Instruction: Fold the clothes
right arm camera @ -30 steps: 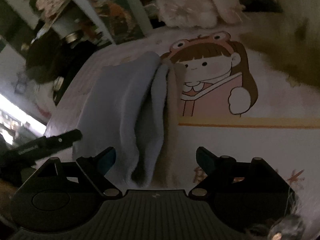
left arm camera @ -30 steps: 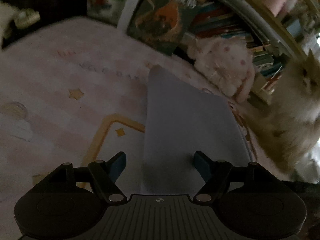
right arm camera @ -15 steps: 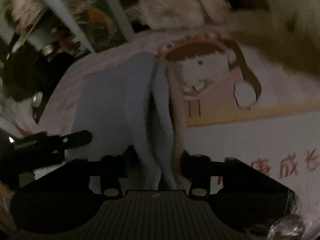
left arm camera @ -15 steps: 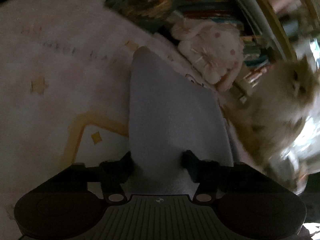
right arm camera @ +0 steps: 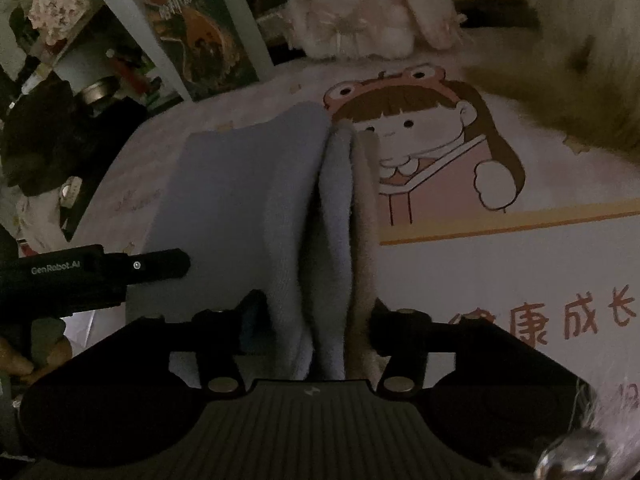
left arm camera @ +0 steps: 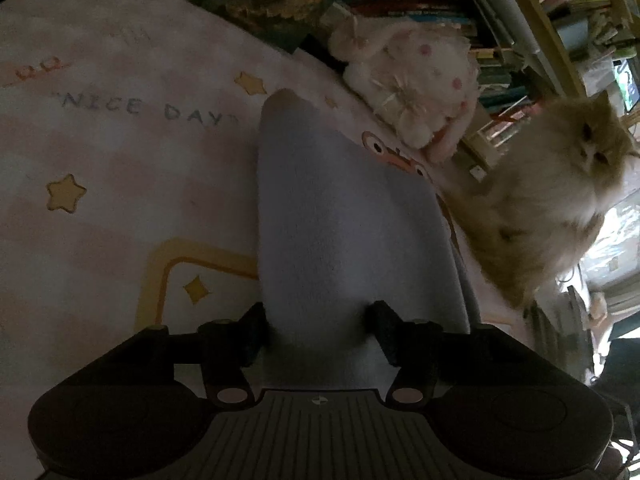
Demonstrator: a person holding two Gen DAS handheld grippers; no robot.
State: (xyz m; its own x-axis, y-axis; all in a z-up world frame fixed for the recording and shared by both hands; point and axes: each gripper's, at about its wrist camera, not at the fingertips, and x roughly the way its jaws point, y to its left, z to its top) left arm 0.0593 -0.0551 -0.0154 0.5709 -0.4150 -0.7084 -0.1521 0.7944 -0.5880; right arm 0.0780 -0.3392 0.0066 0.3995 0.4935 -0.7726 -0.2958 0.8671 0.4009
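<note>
Two tools, left [left arm camera: 318, 316] and right [right arm camera: 316, 316], each clamped on soft pale-blue fleece garment [left arm camera: 344, 220] stretching ahead; fluffy cat [left arm camera: 560, 200] right.

Cat [left arm camera: 560, 208] and plush rabbit [left arm camera: 408, 80] crowd the mat's [left arm camera: 100, 160] far edge; its left lies open.

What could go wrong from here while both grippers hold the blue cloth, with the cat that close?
1. The cat sits right beside the blue cloth; it may step or paw onto it and spoil the fold.
2. The right gripper pinches several bunched layers; one could slip out when lifted.
3. The left gripper holds only the near edge, so the far end may drag unevenly on the printed blanket.
</note>
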